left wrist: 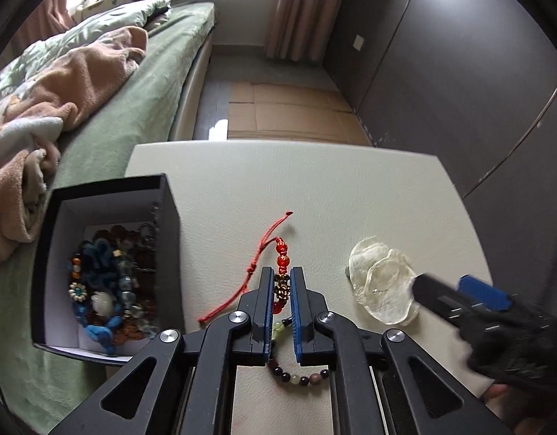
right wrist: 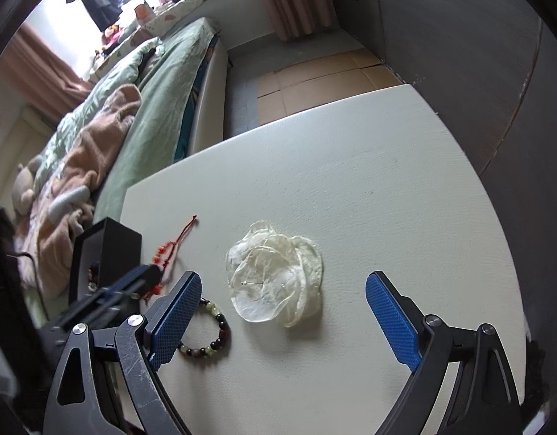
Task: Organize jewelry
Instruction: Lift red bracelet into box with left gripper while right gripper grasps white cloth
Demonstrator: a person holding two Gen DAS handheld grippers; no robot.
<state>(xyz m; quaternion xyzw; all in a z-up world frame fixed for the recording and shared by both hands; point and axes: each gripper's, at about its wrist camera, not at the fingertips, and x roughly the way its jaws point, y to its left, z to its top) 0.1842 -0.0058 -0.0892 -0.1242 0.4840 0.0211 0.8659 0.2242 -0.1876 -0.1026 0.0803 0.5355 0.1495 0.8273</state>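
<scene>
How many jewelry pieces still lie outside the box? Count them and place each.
3. The red-cord bracelet sits pinched in the left hand-held gripper; the beaded bracelet lies nearer the camera; the sheer white flower brooch lies to their right. Others may be hidden.

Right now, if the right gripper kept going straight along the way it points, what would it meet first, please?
Probably the translucent white flower brooch: it lies on the table just ahead of the open right gripper, roughly between its fingers. Depth is hard to judge.
</scene>
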